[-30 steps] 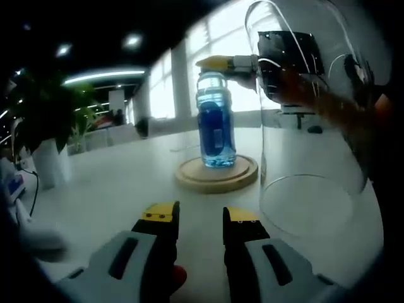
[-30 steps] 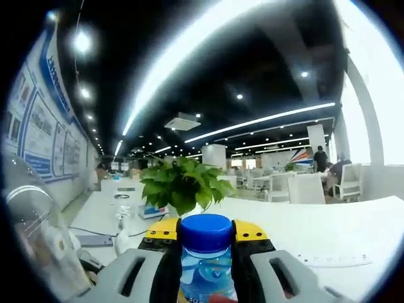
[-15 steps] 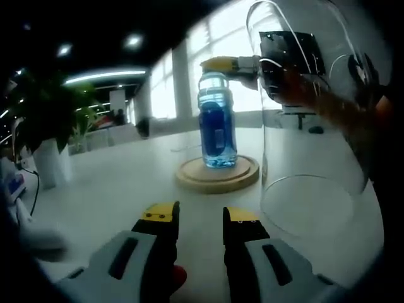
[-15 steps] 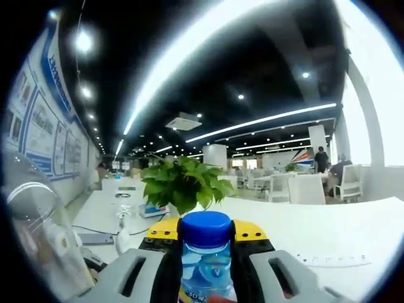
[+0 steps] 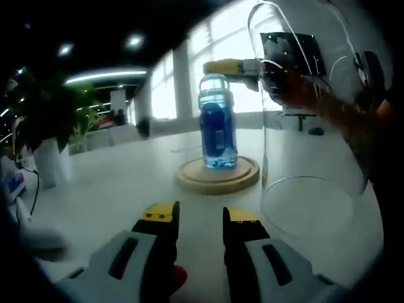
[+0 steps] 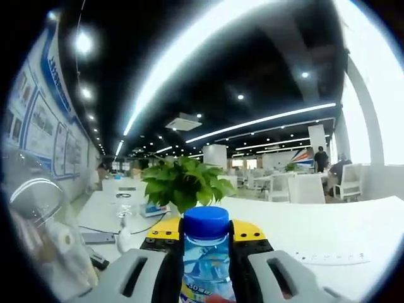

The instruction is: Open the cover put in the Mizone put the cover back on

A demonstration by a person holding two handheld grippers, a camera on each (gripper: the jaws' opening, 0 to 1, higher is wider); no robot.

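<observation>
Between my right tongs, the clear plastic bottle with the blue cap (image 6: 206, 262) carries a blue and white label whose lettering is too blurred for me to read. Left of that bottle, the blue-framed wall posters (image 6: 38, 132) are also illegible.

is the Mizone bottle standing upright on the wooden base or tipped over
Upright. The Mizone bottle stands vertically on the round wooden base, its cap between the right tongs.
</observation>
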